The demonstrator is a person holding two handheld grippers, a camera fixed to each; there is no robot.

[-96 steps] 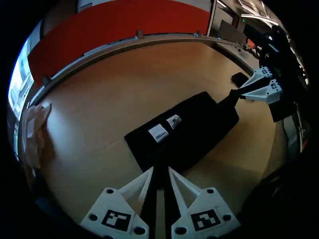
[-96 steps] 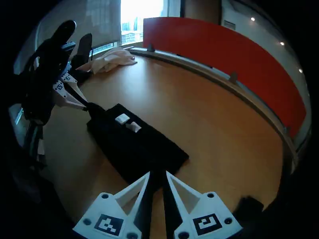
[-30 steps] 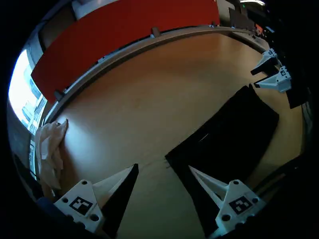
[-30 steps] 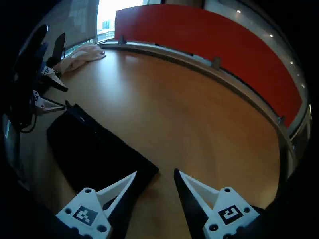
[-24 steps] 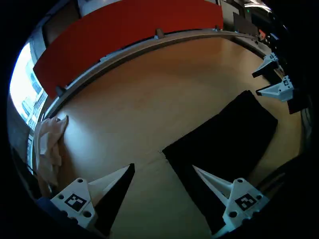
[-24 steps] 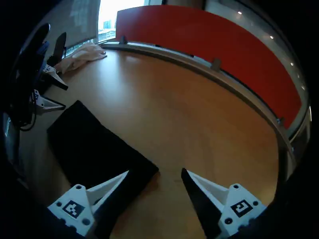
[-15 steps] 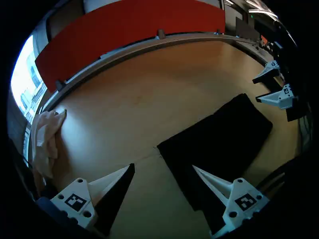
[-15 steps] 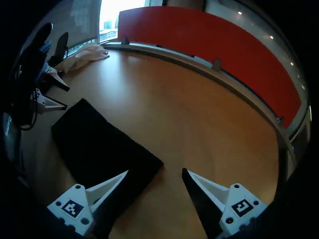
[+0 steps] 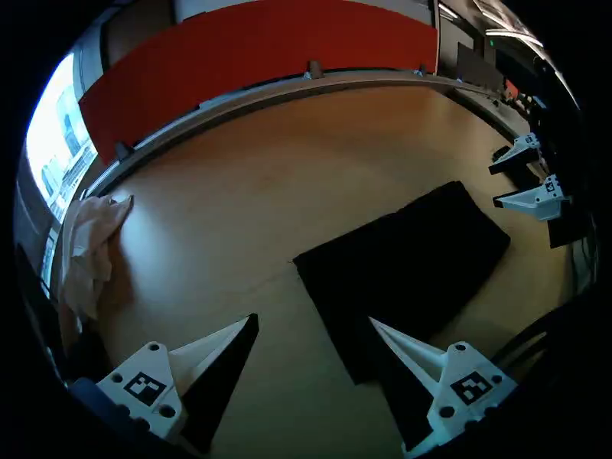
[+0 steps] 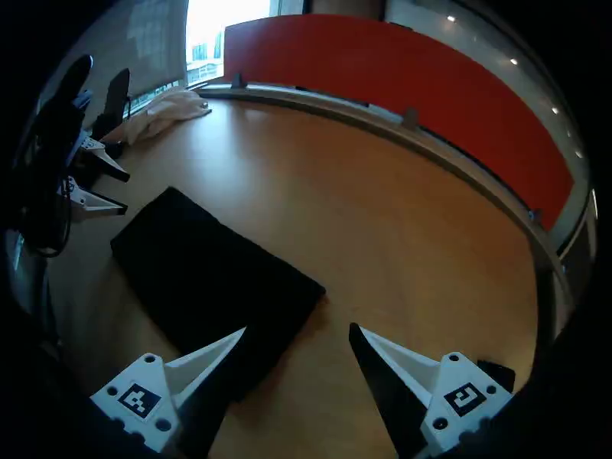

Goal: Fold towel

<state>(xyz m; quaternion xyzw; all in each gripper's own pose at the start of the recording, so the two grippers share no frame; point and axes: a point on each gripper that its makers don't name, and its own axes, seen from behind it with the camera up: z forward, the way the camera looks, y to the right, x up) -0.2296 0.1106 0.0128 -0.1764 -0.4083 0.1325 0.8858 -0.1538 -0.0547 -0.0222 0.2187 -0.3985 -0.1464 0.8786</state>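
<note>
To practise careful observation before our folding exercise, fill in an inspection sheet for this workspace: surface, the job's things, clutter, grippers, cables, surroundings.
Surface: light brown wooden table, smooth and slightly glossy.
Job's things: black rectangular cloth towel, folded and lying flat, held by neither gripper.
Clutter: crumpled beige cloth at the table's far edge by the window; small black object near the right gripper, too dark to identify.
Grippers: left gripper open; right gripper open; both hold nothing.
Cables: a dark cable seems to loop beside the left gripper; unclear.
Surroundings: long red partition panel along the table's back edge; bright window.
</note>
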